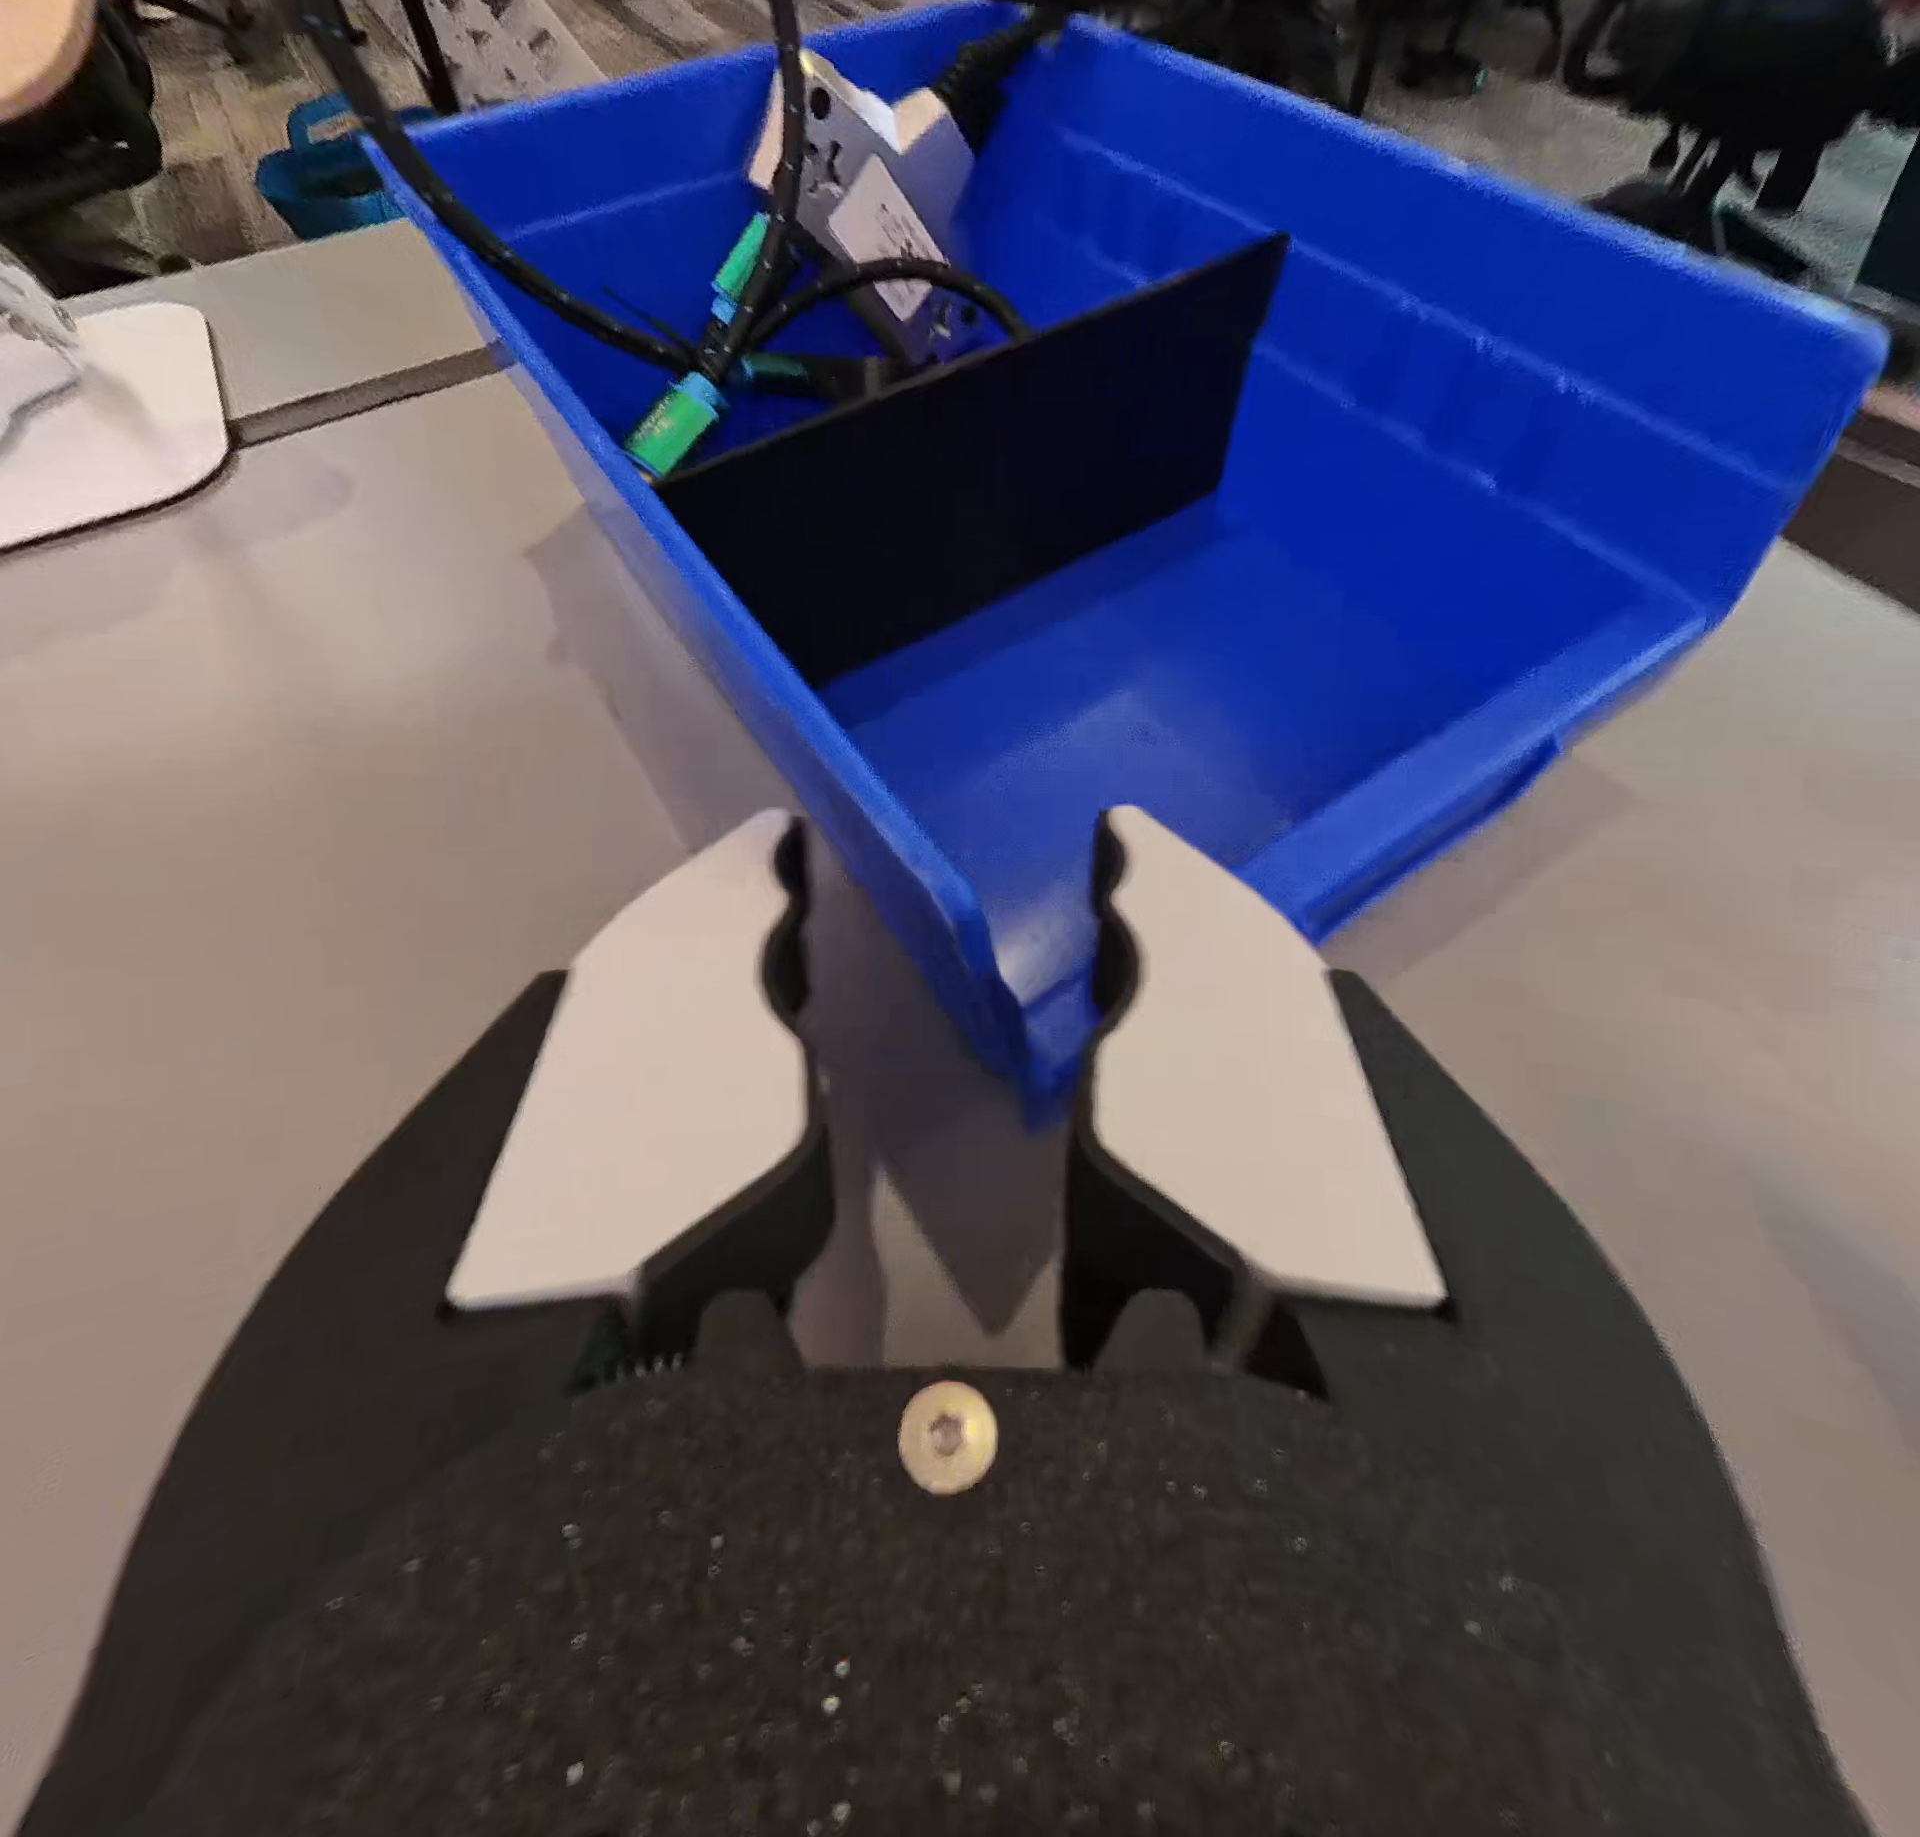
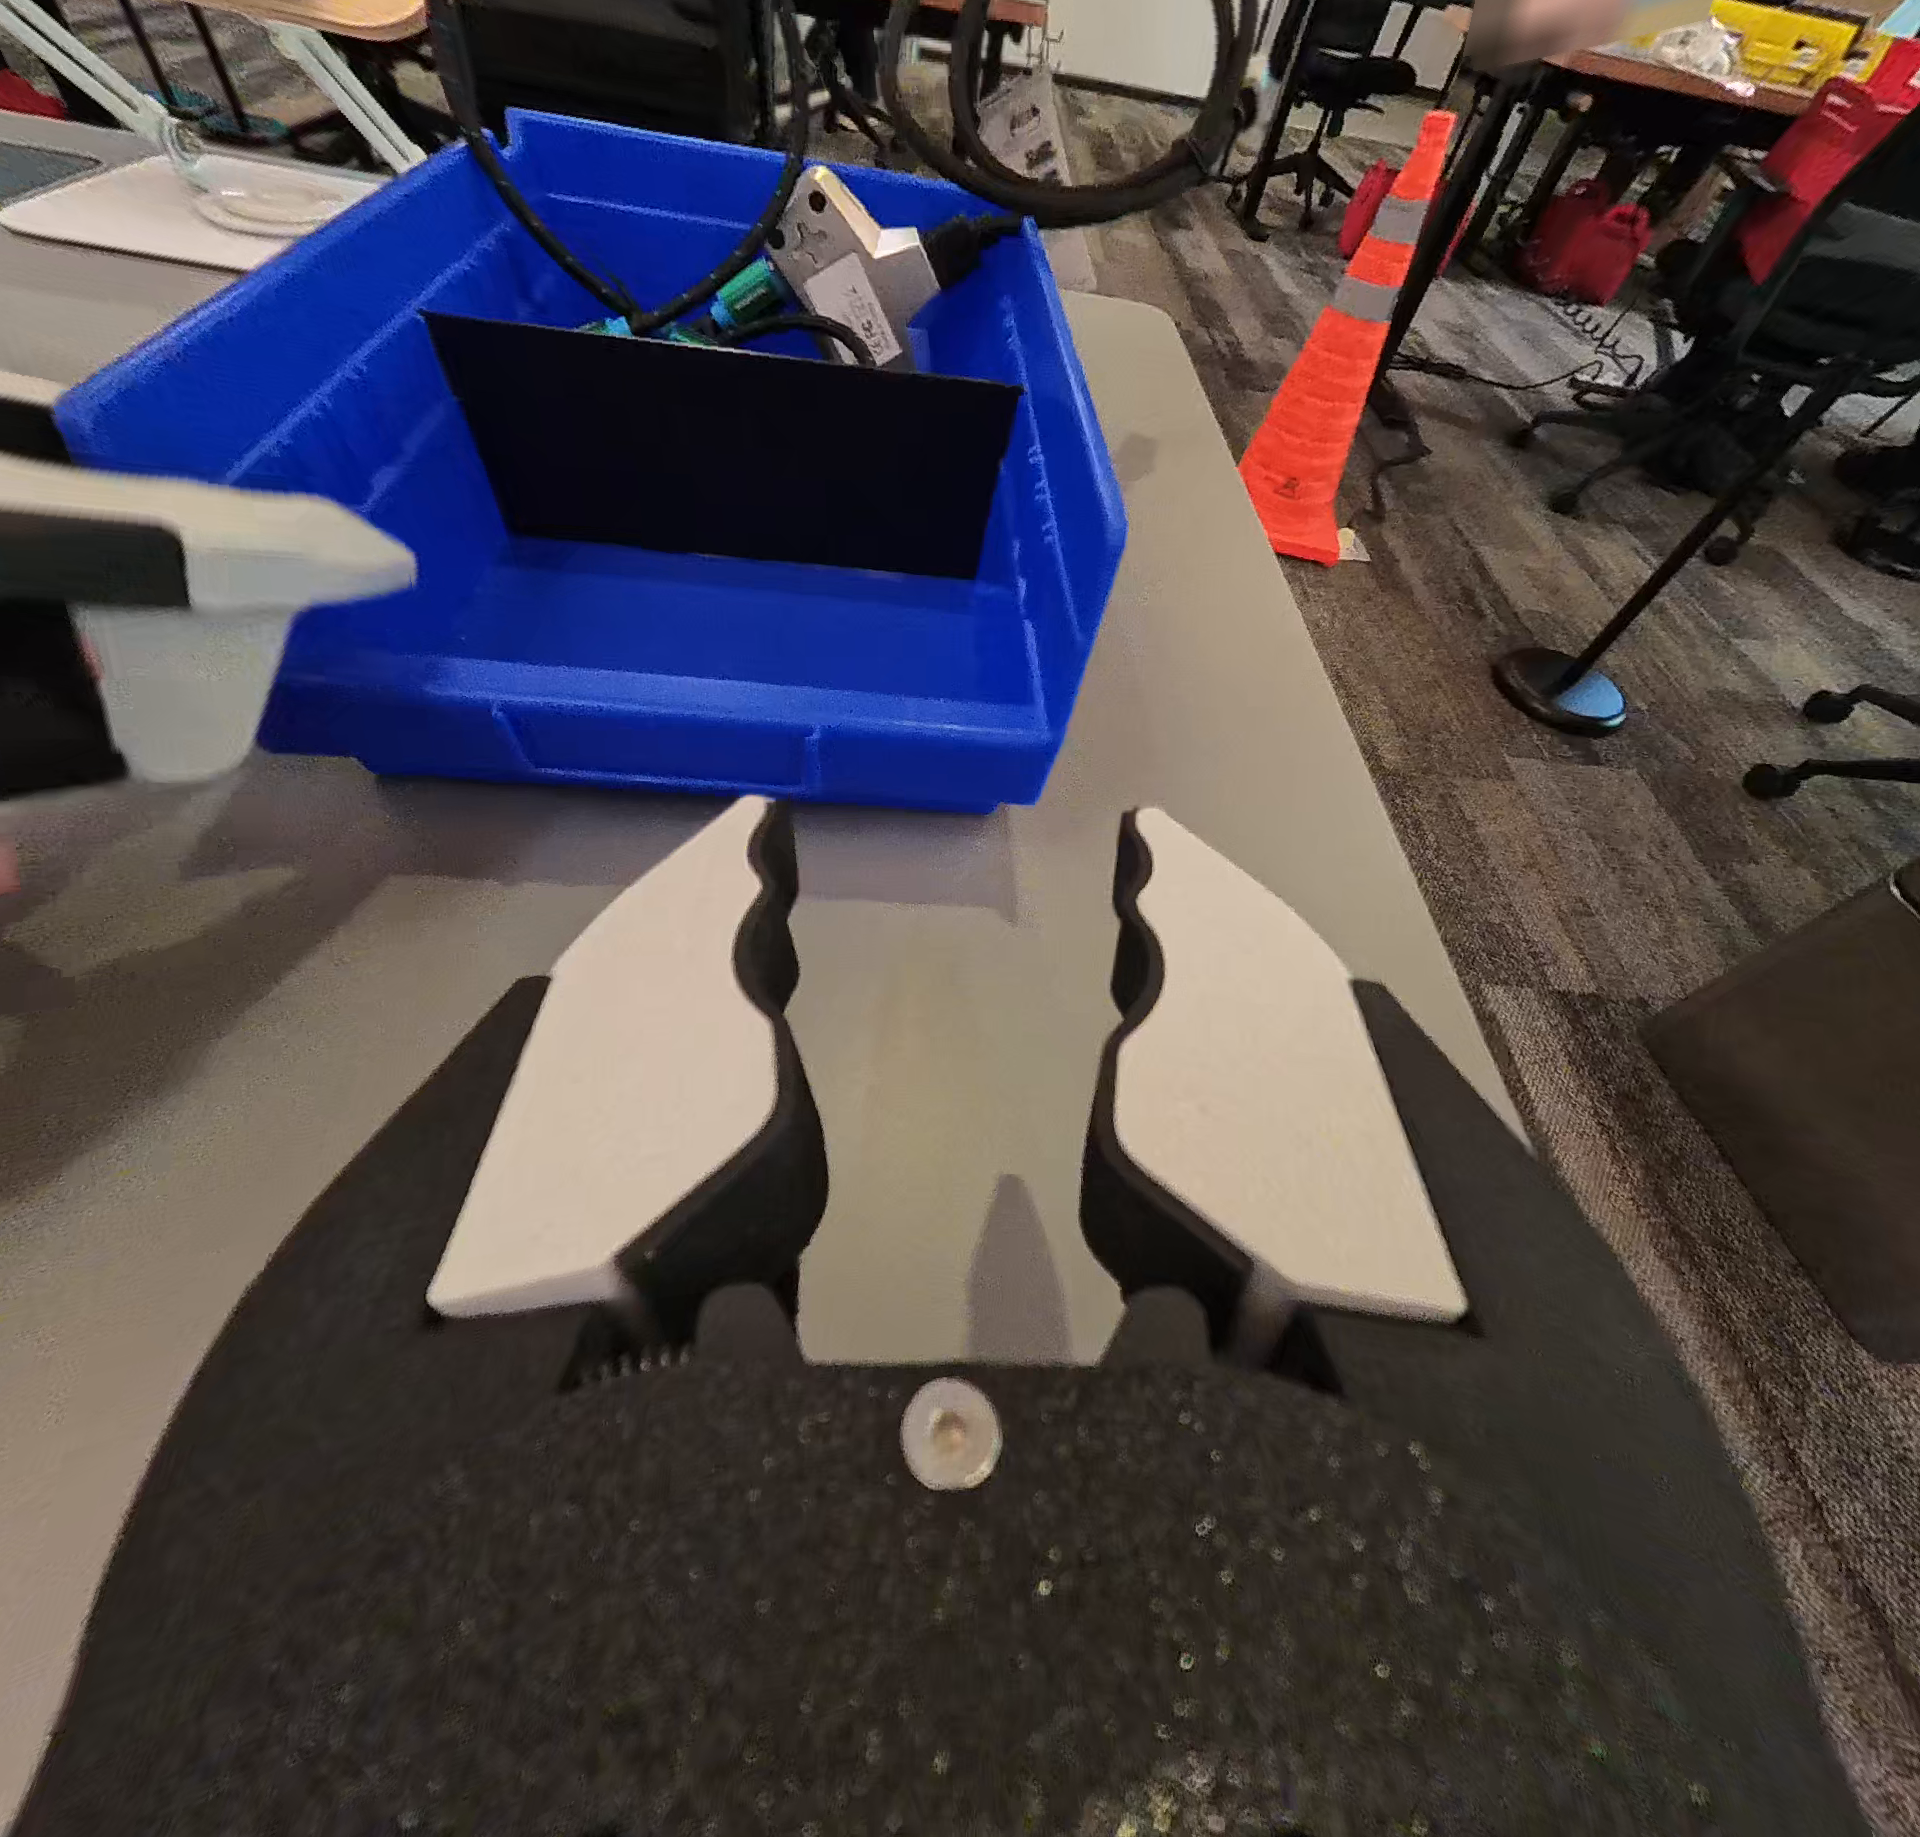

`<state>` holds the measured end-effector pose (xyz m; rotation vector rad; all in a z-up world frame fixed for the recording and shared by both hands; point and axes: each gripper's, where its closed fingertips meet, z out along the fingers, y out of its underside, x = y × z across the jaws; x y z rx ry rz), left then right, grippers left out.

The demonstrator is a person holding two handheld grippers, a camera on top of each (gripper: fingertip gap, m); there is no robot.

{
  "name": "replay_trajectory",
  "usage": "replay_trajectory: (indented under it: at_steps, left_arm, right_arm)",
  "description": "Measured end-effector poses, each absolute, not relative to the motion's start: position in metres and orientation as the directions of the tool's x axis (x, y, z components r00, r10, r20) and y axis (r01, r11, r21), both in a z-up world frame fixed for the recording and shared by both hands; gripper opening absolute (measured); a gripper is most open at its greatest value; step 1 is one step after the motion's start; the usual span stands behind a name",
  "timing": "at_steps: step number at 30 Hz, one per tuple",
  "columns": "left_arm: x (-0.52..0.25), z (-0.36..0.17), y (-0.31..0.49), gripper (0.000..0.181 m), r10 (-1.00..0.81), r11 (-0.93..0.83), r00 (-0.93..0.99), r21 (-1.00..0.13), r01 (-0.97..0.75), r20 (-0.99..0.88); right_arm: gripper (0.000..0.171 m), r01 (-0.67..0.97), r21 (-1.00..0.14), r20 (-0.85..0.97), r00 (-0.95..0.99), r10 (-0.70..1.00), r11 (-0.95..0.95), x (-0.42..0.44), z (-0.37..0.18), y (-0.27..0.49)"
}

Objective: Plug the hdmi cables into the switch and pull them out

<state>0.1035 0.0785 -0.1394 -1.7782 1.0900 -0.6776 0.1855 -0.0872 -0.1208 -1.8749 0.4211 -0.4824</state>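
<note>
Both grippers empty, jaws spread. Left gripper [image 1: 945, 914] hovers at the near corner of the blue bin [image 1: 1507, 582], bin wall between its fingers but not pinched. Right gripper [image 2: 951, 894] sits over the grey tabletop [image 2: 1143, 644], just short of the bin's front wall.

The switch [image 2: 842, 260], a silver box, stands tilted in the bin's far compartment behind the black divider [image 2: 727, 447], leaning on the back wall. One black cable [image 2: 961, 229] looks plugged into its upper end. Green-ended HDMI cables [image 1: 670, 421] lie tangled on the bin floor next to the switch; cable runs [image 2: 1060, 52] loop up over the bin's back rim.

Risks, judged:
- Switch is loose and leaning, so pushing a plug in likely slides or topples it unless one gripper holds it.
- Tangled leads: lifting one plug may drag the rest, or the switch.
- Divider and bin walls crowd the reach; a gripper could snag them and shove the bin.
- Plug orientation can't be read from here; a wrong-way push could jam.
</note>
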Motion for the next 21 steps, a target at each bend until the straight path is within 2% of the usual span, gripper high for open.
replay_trajectory:
  at_steps: [1, 4, 11, 13, 14, 16, 21]
  left_arm:
    - [0.103, -0.138, 0.084, 0.026, -0.882, -0.205, 0.471, -0.906, -0.371, 0.007]
    - [0.089, -0.139, 0.098, 0.015, -0.844, -0.189, 0.533, -0.896, -0.402, -0.061]
    - [0.057, -0.139, 0.102, 0.005, -0.813, -0.256, 0.582, -0.887, -0.385, -0.018]
    - [0.051, -0.138, 0.098, 0.004, -0.819, -0.256, 0.574, -0.889, -0.38, -0.01]
    - [0.048, -0.136, 0.097, 0.004, -0.822, -0.249, 0.569, -0.892, -0.376, -0.011]
    - [0.04, -0.129, 0.094, 0.004, -0.824, -0.229, 0.567, -0.902, -0.367, -0.021]
    - [-0.002, -0.108, 0.112, 0.004, -0.802, -0.318, 0.592, -0.896, -0.309, 0.081]
  right_arm:
    - [0.058, -0.067, -0.939, 0.118, 0.857, -0.501, -0.336, 0.185, -0.123, -0.088]
    - [0.058, -0.092, -0.951, 0.076, 0.855, -0.513, -0.294, 0.184, -0.125, -0.085]
    - [0.058, -0.305, -0.929, -0.152, 0.833, -0.531, -0.211, 0.178, -0.137, -0.054]
    - [0.047, -0.331, -0.92, -0.185, 0.839, -0.511, -0.21, 0.169, -0.139, -0.042]
    - [0.03, -0.328, -0.919, -0.176, 0.839, -0.515, -0.219, 0.166, -0.14, -0.039]
    - [0.003, -0.308, -0.907, -0.066, 0.776, -0.627, -0.287, 0.172, -0.143, -0.046]
    - [0.003, -0.23, -0.94, -0.011, 0.761, -0.648, -0.253, 0.138, -0.102, -0.024]
